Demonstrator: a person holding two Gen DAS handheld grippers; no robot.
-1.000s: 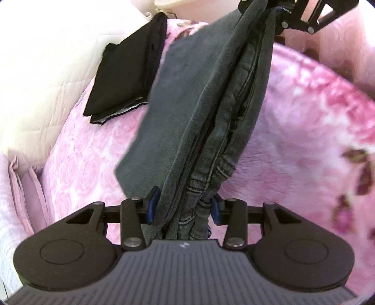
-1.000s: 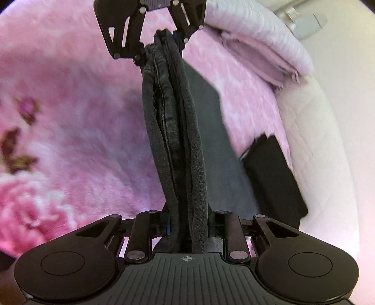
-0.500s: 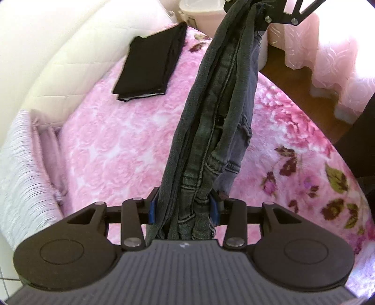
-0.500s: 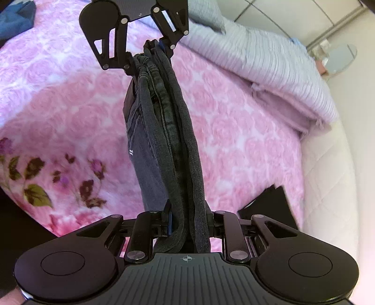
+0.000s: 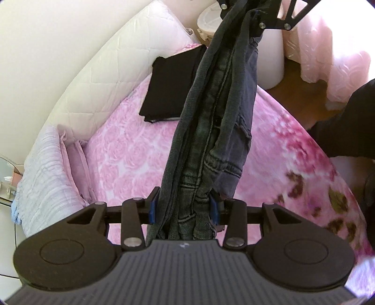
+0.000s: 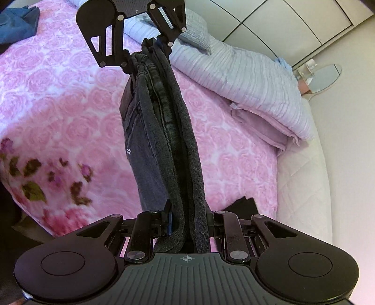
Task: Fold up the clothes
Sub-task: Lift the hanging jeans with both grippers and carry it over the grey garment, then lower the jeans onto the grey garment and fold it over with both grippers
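Dark grey jeans (image 5: 211,122) hang stretched between both grippers, high above a pink rose-patterned bed (image 5: 131,150). My left gripper (image 5: 184,207) is shut on one end of the bunched denim. My right gripper (image 6: 187,220) is shut on the other end of the jeans (image 6: 168,140). Each gripper shows at the top of the other's view: the right gripper (image 5: 255,16) and the left gripper (image 6: 145,50). A folded layer with a pocket droops beneath the taut edge.
A folded black garment (image 5: 168,91) lies near the quilted white bed edge (image 5: 98,77). A lilac striped pillow (image 6: 246,77) sits at the bed's head. A blue garment (image 6: 16,25) lies at the far corner. A white bin (image 5: 269,58) stands on the wooden floor beside pink curtains (image 5: 328,54).
Both grippers have risen well above the bed with the jeans, which a second ago trailed down close to it. More of the bed and room is now in view.
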